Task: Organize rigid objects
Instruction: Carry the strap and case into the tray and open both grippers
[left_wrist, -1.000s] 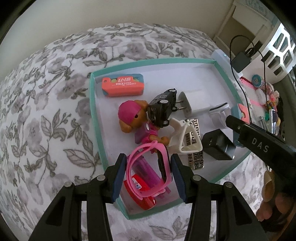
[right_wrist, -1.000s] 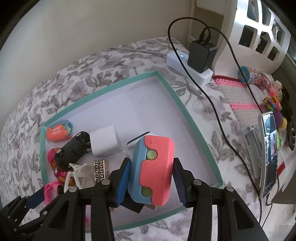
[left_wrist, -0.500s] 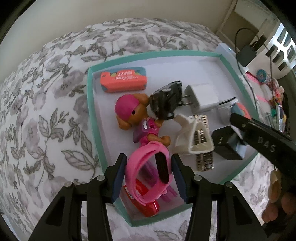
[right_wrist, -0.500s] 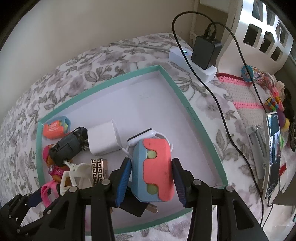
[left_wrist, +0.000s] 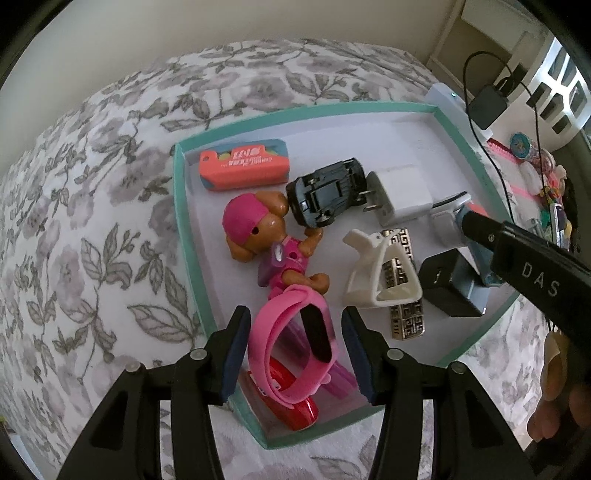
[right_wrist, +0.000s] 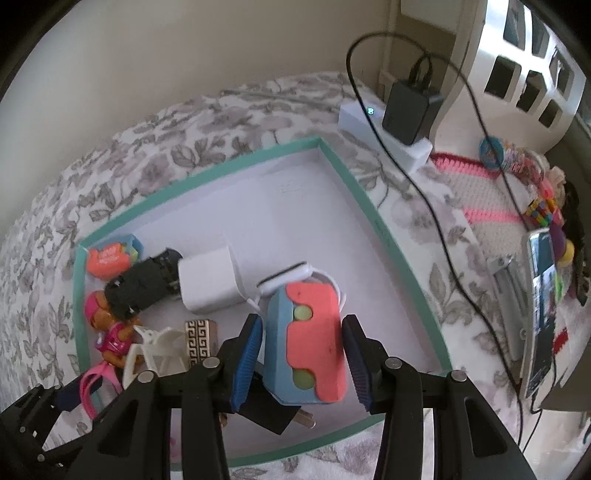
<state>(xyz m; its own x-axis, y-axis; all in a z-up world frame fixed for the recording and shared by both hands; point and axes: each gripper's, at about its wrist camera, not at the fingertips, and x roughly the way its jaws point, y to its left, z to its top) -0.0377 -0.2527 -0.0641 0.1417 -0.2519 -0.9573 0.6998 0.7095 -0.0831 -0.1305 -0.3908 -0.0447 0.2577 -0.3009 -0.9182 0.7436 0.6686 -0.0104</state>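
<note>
A teal-rimmed box (left_wrist: 184, 236) (right_wrist: 369, 206) lies on the floral bed. In the left wrist view my left gripper (left_wrist: 295, 350) stands open around a pink watch band (left_wrist: 295, 343) that rests on a red item (left_wrist: 291, 410) in the box's near corner; the pads do not touch it. In the right wrist view my right gripper (right_wrist: 303, 354) is open around a blue and coral case (right_wrist: 310, 343) that leans on a black charger (right_wrist: 273, 410); small gaps show on both sides. The right gripper also shows in the left wrist view (left_wrist: 524, 266).
The box also holds a coral case (left_wrist: 243, 164), a dog figure (left_wrist: 266, 236), a black toy car (left_wrist: 328, 192), a white charger (left_wrist: 402, 195), a white clip (left_wrist: 380, 273) and a patterned lighter (left_wrist: 406, 314). A power strip (right_wrist: 384, 136), cables, a phone (right_wrist: 543, 306) and toys lie to the right.
Both grippers have lowered into the box and opened. The pink band and the blue and coral case now rest on the box contents instead of being squeezed.
</note>
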